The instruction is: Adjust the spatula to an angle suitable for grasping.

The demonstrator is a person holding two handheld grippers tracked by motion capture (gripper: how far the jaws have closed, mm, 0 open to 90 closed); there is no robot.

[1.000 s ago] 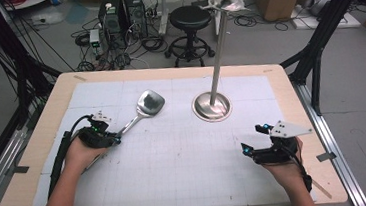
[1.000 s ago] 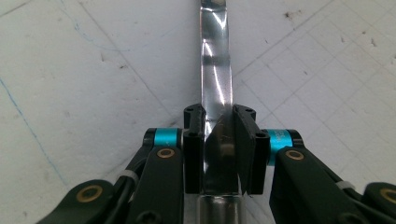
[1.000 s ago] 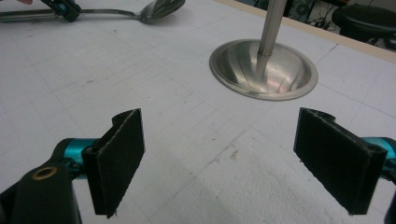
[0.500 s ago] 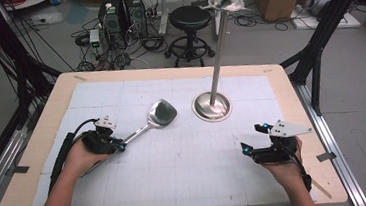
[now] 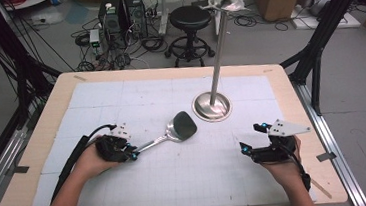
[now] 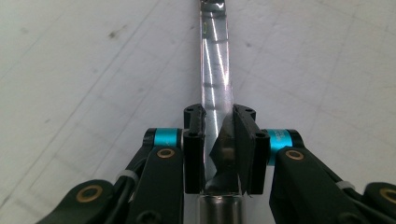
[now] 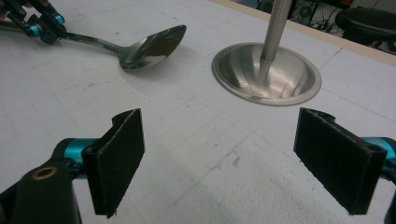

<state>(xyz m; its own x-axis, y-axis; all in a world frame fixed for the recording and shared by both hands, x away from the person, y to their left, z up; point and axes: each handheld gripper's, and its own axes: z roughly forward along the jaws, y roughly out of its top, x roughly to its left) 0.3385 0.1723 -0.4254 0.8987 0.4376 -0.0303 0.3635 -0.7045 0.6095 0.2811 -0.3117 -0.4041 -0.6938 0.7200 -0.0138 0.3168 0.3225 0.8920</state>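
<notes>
Centrally on the white gridded mat (image 5: 188, 183) lies a shiny metal spatula (image 5: 182, 125), its broad head pointing toward the far right and its long handle running back toward the near left. Seen from the right gripper view, the head (image 7: 152, 46) rests on the mat with its curved edge lifted slightly. The left gripper (image 5: 132, 152) holds the end of the handle; in the left gripper view, its two black jaws are pressed narrow against both sides of the flat, reflective handle (image 6: 215, 70). A person's left hand (image 5: 93, 161) grasps that gripper, and a black cable trails back from it.

Just beyond the spatula head stands a tall metal pole on a round, dish-shaped steel base (image 5: 212, 106), near the head but not touching it. Well apart, at the near right of the mat, the right gripper (image 5: 252, 137) rests in the person's right hand (image 5: 284, 167) with its jaws spread wide and nothing between them. A pale wooden table (image 5: 290, 88) borders the mat.
</notes>
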